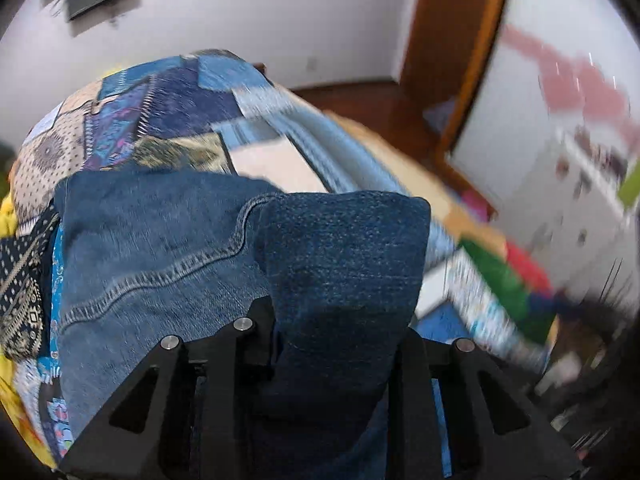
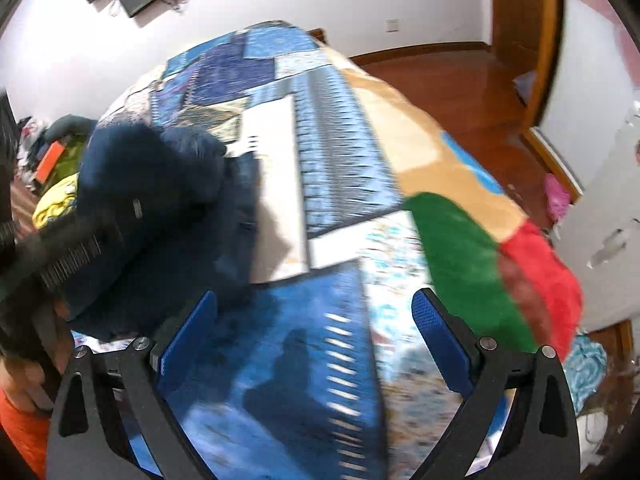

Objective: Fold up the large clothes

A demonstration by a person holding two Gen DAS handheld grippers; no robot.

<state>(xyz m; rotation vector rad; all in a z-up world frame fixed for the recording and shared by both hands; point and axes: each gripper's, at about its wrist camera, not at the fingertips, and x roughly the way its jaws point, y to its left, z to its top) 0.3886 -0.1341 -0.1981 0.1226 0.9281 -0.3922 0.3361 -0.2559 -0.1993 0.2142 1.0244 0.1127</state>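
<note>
Jeans [image 1: 160,248]: folded denim on patchwork bed [image 2: 336,168], toward its left edge. Left gripper [image 1: 340,320]: clamped on a denim fold. Right gripper [image 2: 316,320]: spread wide, empty, over bare bedspread; jeans to its left.

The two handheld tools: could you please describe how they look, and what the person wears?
The right tool has black triangular cut-out arms, silver pivot pins and blue textured pads. The left tool shares that black frame and pins. An orange sleeve shows.
</note>
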